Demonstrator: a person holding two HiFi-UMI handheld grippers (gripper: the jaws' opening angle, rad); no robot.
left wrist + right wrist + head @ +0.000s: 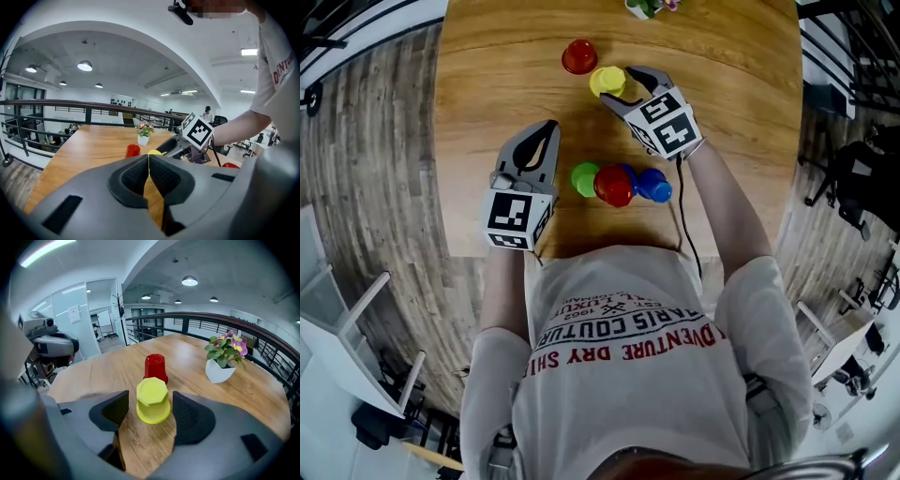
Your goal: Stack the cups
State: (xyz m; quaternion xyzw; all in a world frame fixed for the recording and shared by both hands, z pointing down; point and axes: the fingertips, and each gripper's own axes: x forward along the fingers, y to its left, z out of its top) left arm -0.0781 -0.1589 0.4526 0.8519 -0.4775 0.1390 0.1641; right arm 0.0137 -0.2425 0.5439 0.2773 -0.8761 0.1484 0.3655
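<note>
A person leans over a round wooden bench [487,84] with a two-finger gripper in each hand. The right gripper [619,86] reaches toward the far side, its fingers spread wide on either side of a yellow cup [153,401]. The cup stands upside down on the wood between the two pads, with a gap showing on both sides, so neither finger is touching it.

Just beyond the yellow cup, and close beside it, a red cup [156,367] also stands upside down. A small white pot of flowers [219,371] sits further back near the bench's far edge, well apart from both cups.

The left gripper [551,127] is held over the middle of the bench with its fingers pressed together and nothing between them. It points across the wood toward the other gripper and the two far cups.

Nearer the person's chest, a cluster of cups sits close to the bench's near edge: a green cup [584,178] on the left, a second red cup [614,186] in the middle and a blue cup [654,186] on the right. They are packed tightly side by side. Whether they are touching, or which way up they stand, cannot be told from above.

A black cable [682,211] trails from the right gripper back along the person's forearm.
</note>
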